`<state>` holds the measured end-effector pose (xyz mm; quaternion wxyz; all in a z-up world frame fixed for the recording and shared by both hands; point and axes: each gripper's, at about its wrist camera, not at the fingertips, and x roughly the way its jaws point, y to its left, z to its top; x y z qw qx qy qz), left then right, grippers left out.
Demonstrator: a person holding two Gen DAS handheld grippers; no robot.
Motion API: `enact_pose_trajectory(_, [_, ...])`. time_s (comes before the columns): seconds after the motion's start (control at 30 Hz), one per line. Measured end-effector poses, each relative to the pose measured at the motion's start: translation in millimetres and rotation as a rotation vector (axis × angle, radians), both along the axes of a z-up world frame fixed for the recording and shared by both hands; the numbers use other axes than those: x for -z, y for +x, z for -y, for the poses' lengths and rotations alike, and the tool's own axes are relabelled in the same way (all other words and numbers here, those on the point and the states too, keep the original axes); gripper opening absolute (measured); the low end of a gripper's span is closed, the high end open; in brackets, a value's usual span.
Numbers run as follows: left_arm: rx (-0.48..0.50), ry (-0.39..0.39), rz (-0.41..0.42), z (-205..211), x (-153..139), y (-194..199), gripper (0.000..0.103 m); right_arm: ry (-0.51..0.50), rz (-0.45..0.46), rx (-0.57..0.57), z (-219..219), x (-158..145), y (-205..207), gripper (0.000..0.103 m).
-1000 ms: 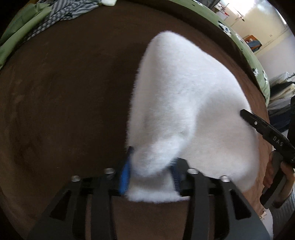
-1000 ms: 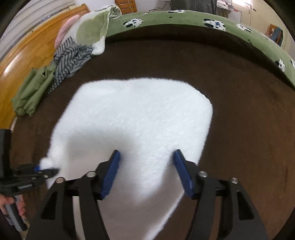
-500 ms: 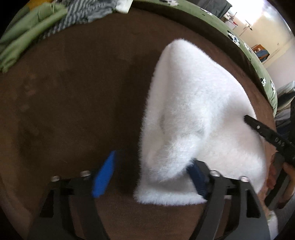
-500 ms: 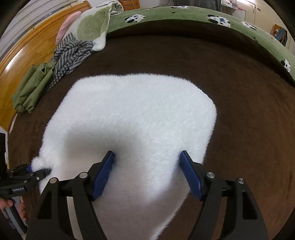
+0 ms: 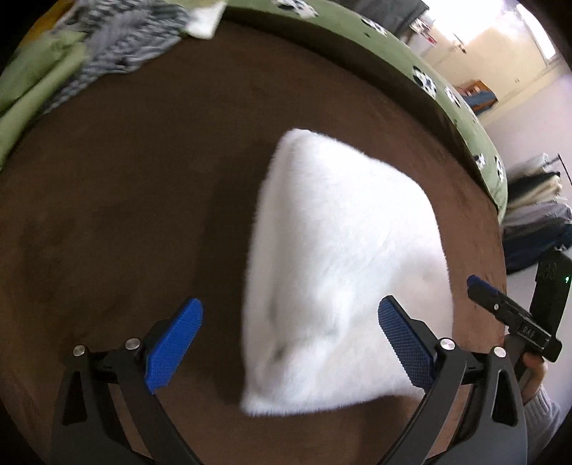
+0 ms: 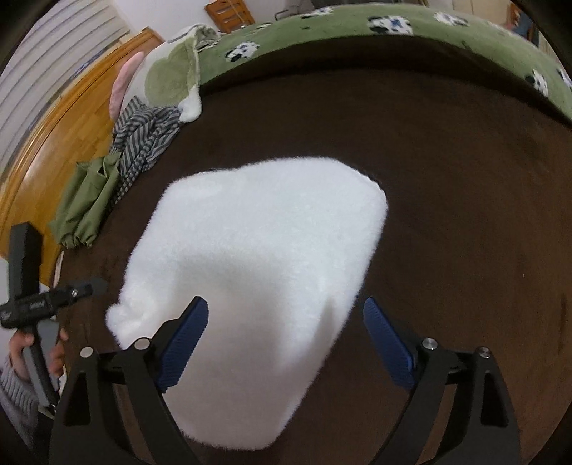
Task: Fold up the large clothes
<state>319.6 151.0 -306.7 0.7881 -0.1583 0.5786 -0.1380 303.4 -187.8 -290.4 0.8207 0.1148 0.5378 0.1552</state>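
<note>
A white fluffy garment [image 5: 343, 257] lies folded on the brown blanket [image 5: 125, 200]; it also shows in the right wrist view [image 6: 250, 250]. My left gripper [image 5: 289, 339] is open above its near corner, holding nothing. My right gripper [image 6: 286, 339] is open over the garment's near edge, holding nothing. The right gripper shows at the right edge of the left wrist view [image 5: 507, 314], and the left gripper shows at the left of the right wrist view [image 6: 53, 297].
A green garment [image 6: 85, 200] and a striped grey garment [image 6: 143, 143] lie at the blanket's far left by a wooden headboard [image 6: 60, 128]. A green spotted cover [image 6: 393, 28] rims the far side. Stacked clothes [image 5: 536, 214] stand beyond the bed.
My left gripper opened and let go of the white garment's corner, then drew back. The corner dropped flat. My right gripper stayed open and pulled back a little.
</note>
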Motion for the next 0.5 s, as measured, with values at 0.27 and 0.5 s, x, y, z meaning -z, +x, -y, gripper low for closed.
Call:
enact_pose_trajectory(0.27, [0.079,-0.049,-0.077,17.3,43.5,34.3,0.096,0.124,-0.078,0.126,13.2,38.5,-0.8,0.088])
enact_pose_trajectory(0.5, [0.211,-0.147,-0.146,26.7,66.0,46.5,0.096,0.268,-0.102,0.212,19.8,59.1,-0.8,0.089])
